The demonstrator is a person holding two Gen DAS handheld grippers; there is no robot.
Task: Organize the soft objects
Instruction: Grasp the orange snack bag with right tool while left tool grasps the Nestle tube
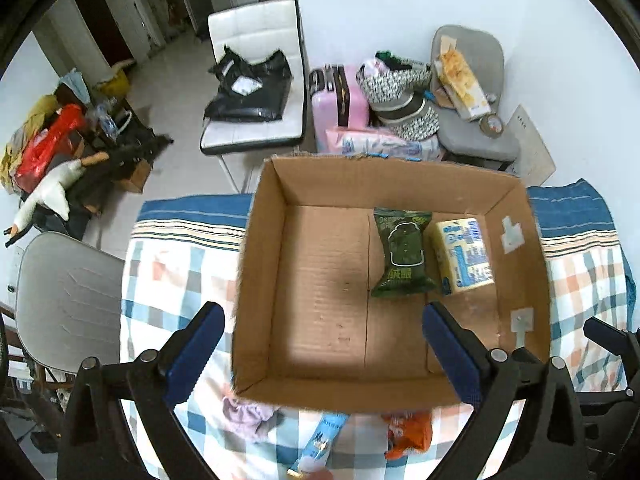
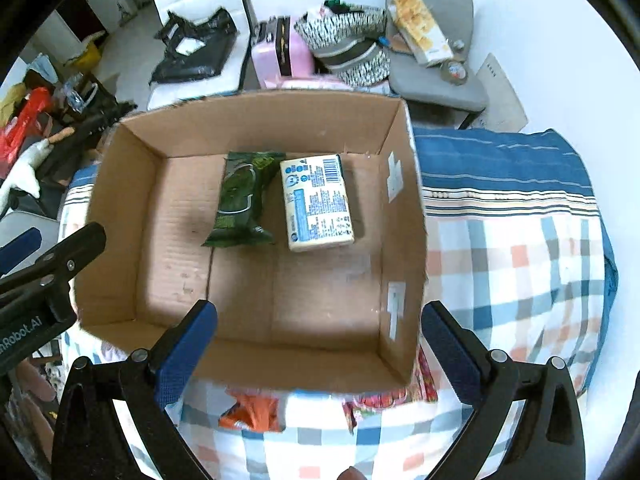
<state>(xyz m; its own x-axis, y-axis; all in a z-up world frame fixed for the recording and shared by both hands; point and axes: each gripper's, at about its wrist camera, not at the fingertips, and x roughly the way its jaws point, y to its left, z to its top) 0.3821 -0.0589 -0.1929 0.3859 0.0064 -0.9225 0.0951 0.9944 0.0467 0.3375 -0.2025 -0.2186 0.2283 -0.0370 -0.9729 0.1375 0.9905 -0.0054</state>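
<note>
An open cardboard box (image 1: 320, 184) (image 2: 132, 216) sits on a checked bedspread. Inside lie a dark green soft packet (image 1: 402, 254) (image 2: 242, 200) and a cream tissue pack with blue print (image 1: 464, 256) (image 2: 316, 202), side by side. My left gripper (image 1: 322, 354) is open and empty above the box's near wall. My right gripper (image 2: 320, 344) is open and empty above the box's near right part. In front of the box lie a pink cloth (image 1: 248, 416), a light blue packet (image 1: 320, 444), an orange packet (image 1: 410, 434) (image 2: 252, 414) and a red packet (image 2: 384, 400).
The checked bedspread (image 1: 176, 276) (image 2: 516, 264) covers the surface. Beyond it stand a white chair with a black bag (image 1: 252, 92), a pink suitcase (image 1: 340, 100), and a grey chair (image 1: 476, 128) with boxes. The left gripper's arm (image 2: 44, 276) shows at the right view's left edge.
</note>
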